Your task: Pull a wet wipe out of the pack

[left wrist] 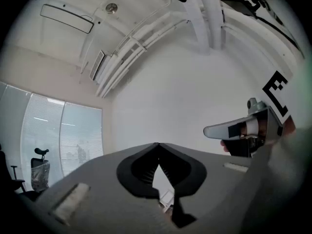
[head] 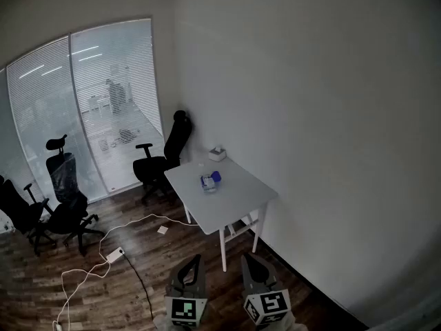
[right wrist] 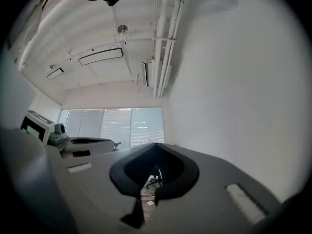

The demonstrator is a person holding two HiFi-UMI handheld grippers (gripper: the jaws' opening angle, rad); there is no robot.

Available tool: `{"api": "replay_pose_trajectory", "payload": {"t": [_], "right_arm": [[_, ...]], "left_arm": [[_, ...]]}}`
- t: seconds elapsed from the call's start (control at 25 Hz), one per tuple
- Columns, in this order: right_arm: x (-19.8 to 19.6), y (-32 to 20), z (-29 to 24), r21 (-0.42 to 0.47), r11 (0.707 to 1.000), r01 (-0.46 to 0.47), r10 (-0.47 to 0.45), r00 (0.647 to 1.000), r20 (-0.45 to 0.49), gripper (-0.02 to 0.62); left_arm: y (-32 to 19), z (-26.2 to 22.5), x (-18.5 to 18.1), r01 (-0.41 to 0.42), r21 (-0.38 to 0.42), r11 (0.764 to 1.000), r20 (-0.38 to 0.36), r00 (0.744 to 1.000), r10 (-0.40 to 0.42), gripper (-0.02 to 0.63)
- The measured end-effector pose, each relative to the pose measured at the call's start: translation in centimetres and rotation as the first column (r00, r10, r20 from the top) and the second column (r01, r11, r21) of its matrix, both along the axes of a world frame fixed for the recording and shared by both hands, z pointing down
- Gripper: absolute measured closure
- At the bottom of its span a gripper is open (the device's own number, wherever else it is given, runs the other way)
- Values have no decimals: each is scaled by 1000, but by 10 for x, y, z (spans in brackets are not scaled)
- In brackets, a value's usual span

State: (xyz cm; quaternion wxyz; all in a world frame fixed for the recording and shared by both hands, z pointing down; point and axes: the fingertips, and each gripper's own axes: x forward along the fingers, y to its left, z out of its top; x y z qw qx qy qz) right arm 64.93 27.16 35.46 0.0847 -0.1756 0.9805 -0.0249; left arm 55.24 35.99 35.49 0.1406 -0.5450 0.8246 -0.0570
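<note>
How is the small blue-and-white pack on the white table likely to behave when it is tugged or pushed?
The pack looks small on the table, so it is probably light and may slide or lift when tugged. It sits low, so rolling or tipping seems unlikely. Whether it is soft is too small to tell.

A white tabletop stands against the wall, well ahead of both claws. On it lie a blue-and-white pack near the middle and a small white box at the far corner. The left claw and right claw hover side by side above the wooden floor. A black chair sits beside the tabletop, and a white cable trails across the floor.
</note>
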Motion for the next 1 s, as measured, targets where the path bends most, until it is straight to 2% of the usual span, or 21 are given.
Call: {"api": "replay_pose_trajectory", "payload": {"t": [0.12, 0.48, 0.8, 1.0], "right_arm": [[1, -4, 0, -4, 1000, 2, -2, 1000, 3, 591], [6, -1, -1, 7, 999, 33, -33, 999, 36, 591], [-16, -4, 9, -26, 997, 67, -67, 998, 22, 591], [-44, -14, 16, -32, 997, 66, -66, 998, 13, 591]], "left_arm": [[-5, -13, 7, 0, -15, 1000, 15, 1000, 0, 601], [-3, -9, 13, 22, -31, 999, -16, 1000, -23, 601], [-2, -4, -8, 62, -41, 997, -28, 998, -63, 601], [-10, 16, -38, 68, -48, 997, -27, 997, -69, 601]]}}
